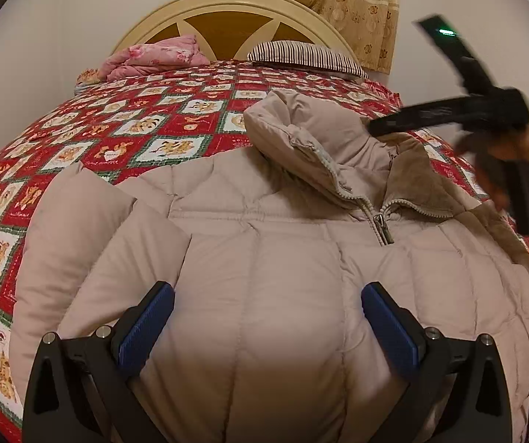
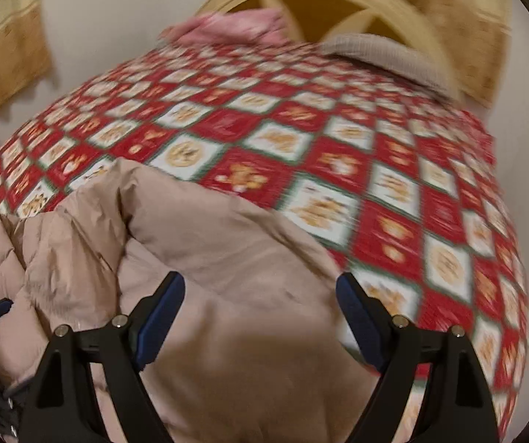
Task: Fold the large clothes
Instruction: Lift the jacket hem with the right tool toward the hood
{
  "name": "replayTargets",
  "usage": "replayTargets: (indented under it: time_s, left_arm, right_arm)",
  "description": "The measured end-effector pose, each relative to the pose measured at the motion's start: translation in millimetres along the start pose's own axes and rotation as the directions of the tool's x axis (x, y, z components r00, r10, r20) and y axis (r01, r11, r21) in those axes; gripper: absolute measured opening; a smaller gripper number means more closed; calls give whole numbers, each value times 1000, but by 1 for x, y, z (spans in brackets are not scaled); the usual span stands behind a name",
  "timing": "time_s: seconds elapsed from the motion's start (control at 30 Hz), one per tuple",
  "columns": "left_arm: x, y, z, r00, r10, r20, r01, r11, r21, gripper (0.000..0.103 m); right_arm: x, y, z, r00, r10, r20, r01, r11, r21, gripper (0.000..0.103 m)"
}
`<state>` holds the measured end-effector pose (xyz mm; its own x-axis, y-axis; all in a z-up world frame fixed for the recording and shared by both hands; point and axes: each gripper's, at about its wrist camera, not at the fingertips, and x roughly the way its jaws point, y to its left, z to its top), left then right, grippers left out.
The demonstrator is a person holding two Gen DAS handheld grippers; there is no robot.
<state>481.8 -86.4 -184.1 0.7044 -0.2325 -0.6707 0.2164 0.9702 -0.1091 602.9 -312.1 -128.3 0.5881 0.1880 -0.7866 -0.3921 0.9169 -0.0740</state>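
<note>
Left wrist view: I am hovering my left gripper, fingers spread and empty, over the beige padded coat lying on the bed. My right gripper is likewise open; I should pinch a sleeve edge, not the bulk.

Your right-wrist view smears the red checked bedspread and pink bundle. The puffy beige quilted jacket runs off the left-wrist frame's bottom; there the right gripper blurs.
</note>
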Motion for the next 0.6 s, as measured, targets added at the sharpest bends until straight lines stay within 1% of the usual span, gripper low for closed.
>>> replayTargets:
  time_s: [0.13, 0.23, 0.27, 0.33, 0.37, 0.4, 0.43, 0.47, 0.5, 0.53, 0.6]
  left_arm:
    - [0, 1, 0, 1000, -8, 2, 8, 1000, -6, 102]
    - [-1, 1, 0, 1000, -11, 3, 11, 1000, -8, 102]
    - [0, 2, 1, 1000, -11, 3, 11, 1000, -7, 102]
    - [0, 2, 1, 1000, -14, 4, 14, 1000, -10, 102]
    - [0, 2, 1, 1000, -16, 4, 16, 1000, -11, 102]
    - [0, 2, 1, 1000, -17, 4, 17, 1000, -12, 102]
    - [0, 2, 1, 1000, -18, 5, 18, 1000, -12, 102]
    - [0, 2, 1, 1000, -17, 5, 17, 1000, -12, 102]
    - [0, 2, 1, 1000, -17, 5, 17, 1000, -12, 102]
    - [0, 2, 1, 1000, -17, 5, 17, 1000, -12, 102]
    - [-1, 2, 1, 1000, -17, 5, 17, 1000, -12, 102]
  right_arm:
    - [33, 21, 29, 997, 72, -42, -78, 987, -143, 88]
    - [43, 23, 44, 996, 77, -53, -87, 970, -225, 90]
    - [44, 23, 47, 994, 91, -63, -103, 966, -237, 90]
    - [54, 19, 51, 977, 167, -130, -192, 959, -208, 88]
    - [59, 16, 50, 968, 193, -160, -222, 956, -192, 83]
    - [62, 15, 48, 961, 206, -183, -239, 953, -185, 67]
    - [64, 17, 43, 961, 192, -199, -230, 954, -194, 55]
    - [63, 20, 38, 966, 173, -194, -214, 953, -216, 49]
    - [58, 24, 32, 970, 163, -180, -204, 950, -238, 31]
    - [52, 30, 25, 981, 131, -147, -166, 949, -266, 19]
    - [38, 39, 15, 993, 72, -91, -95, 957, -274, 15]
